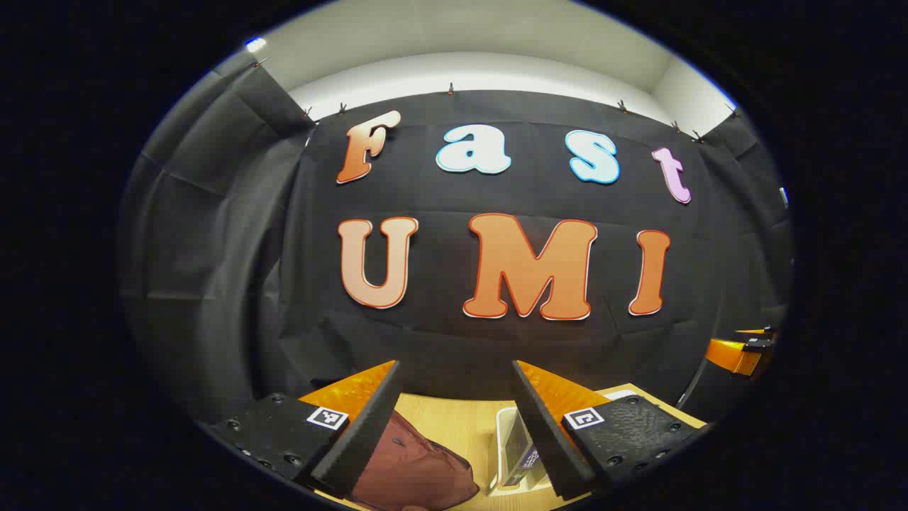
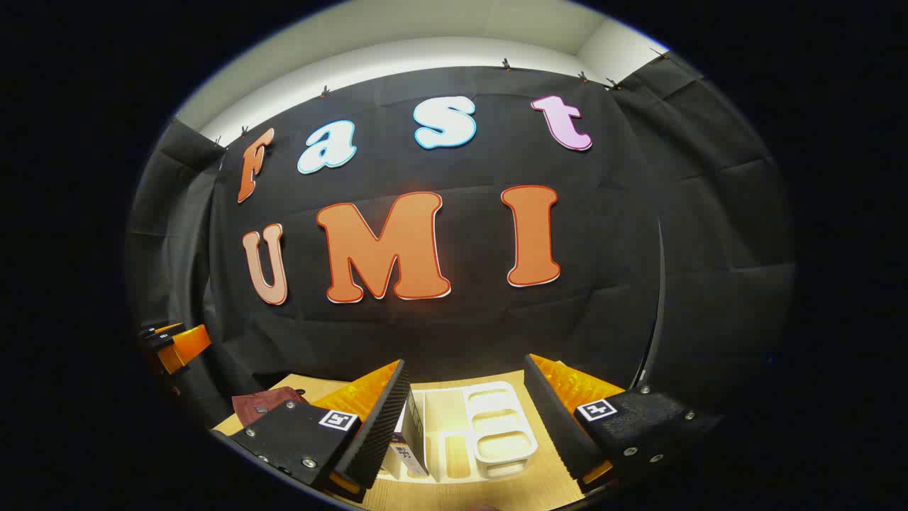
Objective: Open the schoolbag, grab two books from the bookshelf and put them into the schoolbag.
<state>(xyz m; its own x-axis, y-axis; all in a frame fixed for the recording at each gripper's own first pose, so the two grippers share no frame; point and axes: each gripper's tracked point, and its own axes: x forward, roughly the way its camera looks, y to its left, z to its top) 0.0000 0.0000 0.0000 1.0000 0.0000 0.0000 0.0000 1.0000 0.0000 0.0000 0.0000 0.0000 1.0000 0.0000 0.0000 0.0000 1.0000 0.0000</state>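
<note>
Aloft, both grippers level, jaws apart

Both views raised, facing booth wall [image 1: 454, 341]

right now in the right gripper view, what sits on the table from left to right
schoolbag → upright books in the bookshelf → white bookshelf; the right tool hangs open above them.

One maroon schoolbag [image 1: 415, 468] is lying below the left gripper. One white bookshelf [image 2: 489, 426] is standing ahead of the right gripper, and I am counting one book [image 2: 410, 440] standing in it; more books I cannot tell.
</note>
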